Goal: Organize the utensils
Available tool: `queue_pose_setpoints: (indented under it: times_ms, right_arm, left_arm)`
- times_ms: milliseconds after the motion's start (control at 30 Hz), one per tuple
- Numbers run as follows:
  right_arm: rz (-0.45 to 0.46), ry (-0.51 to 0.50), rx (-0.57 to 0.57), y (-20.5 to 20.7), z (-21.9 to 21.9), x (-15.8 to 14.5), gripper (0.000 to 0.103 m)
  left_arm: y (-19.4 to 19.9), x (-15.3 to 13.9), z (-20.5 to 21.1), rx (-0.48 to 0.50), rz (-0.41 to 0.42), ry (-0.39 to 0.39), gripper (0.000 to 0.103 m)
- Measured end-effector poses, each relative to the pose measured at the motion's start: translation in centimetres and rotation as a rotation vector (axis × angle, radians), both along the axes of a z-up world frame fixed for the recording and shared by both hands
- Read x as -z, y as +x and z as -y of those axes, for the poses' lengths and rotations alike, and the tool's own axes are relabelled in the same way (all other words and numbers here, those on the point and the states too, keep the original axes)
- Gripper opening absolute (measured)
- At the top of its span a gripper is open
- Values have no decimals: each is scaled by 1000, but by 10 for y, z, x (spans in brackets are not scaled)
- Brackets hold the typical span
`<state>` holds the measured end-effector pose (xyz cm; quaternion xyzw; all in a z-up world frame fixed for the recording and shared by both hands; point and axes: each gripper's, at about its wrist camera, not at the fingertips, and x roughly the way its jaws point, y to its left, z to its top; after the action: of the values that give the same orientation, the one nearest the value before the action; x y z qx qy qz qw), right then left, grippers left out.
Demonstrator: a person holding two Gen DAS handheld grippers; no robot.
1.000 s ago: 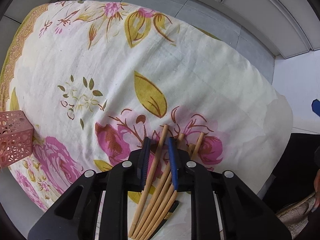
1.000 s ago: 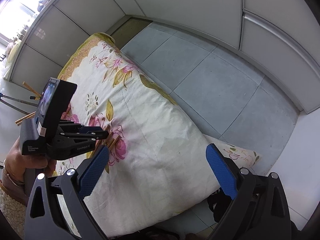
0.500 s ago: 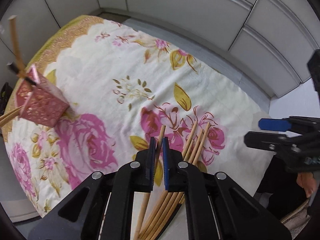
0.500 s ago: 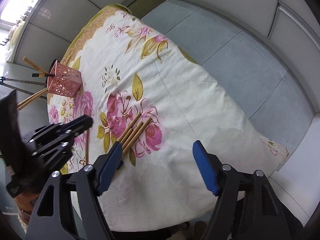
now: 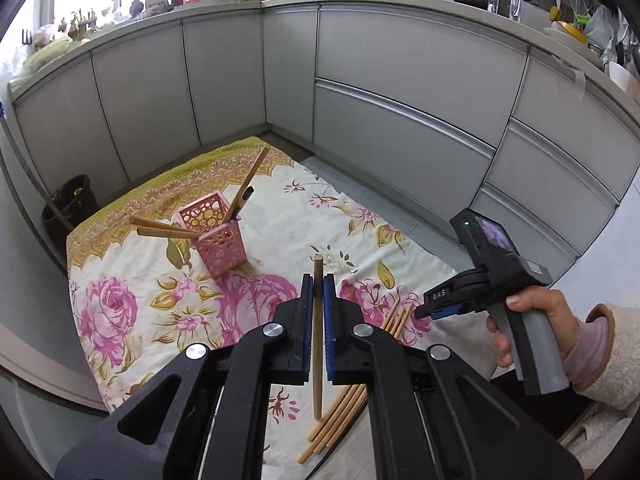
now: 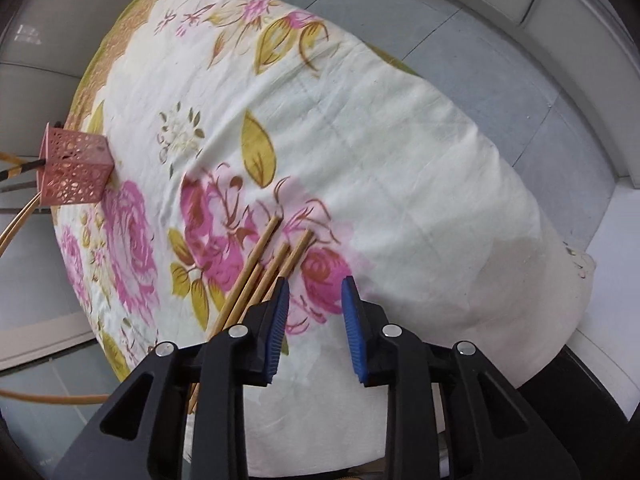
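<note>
Risk: chopstick (image 5: 317,344) pinched by left fingers (image 5: 307,312) could pivot and miss holder (image 5: 216,240). Right gripper (image 6: 312,308) has been closing, nothing between, beside pile (image 6: 260,272) on surface (image 6: 400,160).

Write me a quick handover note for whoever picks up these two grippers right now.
Left hand-held gripper: shut on one wooden chopstick, lifted off the floral cloth.
Right hand-held gripper: jaws have just been closing, nothing between them; it sits just right of the loose chopsticks on the cloth.
Done: a few utensils already stand in the pink basket.
Left: drop the held chopstick into the basket, then pick up and move the loose ones.
</note>
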<state>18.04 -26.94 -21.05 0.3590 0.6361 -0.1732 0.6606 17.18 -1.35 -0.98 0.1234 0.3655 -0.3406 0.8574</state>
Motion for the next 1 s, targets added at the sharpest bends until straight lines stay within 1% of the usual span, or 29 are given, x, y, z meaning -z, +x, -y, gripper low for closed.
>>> queue_pose_setpoints:
  times_ms: [100, 167, 233, 333, 500, 600, 700, 867, 1000]
  right_arm:
    - [-27, -48, 9, 9, 3, 1, 17]
    - [-32, -70, 12, 15, 2, 0, 17]
    - [-47, -81, 13, 21, 0, 2, 14]
    - [-53, -106, 16, 28, -5, 3, 12]
    - [-49, -98, 3, 34, -15, 4, 12]
    - [-66, -101, 9, 33, -14, 6, 12]
    - [-75, -133, -11, 31, -23, 5, 11]
    - [-97, -82, -34, 26, -39, 5, 12]
    - [-91, -97, -27, 26, -45, 3, 12]
  left_arm:
    - [-6, 0, -2, 20, 15, -9, 4]
    - [-8, 0, -2, 23, 18, -7, 4]
    - [-8, 0, -4, 18, 18, -10, 4]
    - [-9, -2, -7, 12, 23, -24, 4]
    - [-9, -6, -14, 3, 29, -45, 4]
    - [-9, -7, -17, -7, 32, -47, 4]
    - [-9, -10, -19, -14, 35, -56, 4]
    - [-9, -14, -23, -23, 42, -64, 4]
    - [-10, -15, -23, -30, 48, -67, 4]
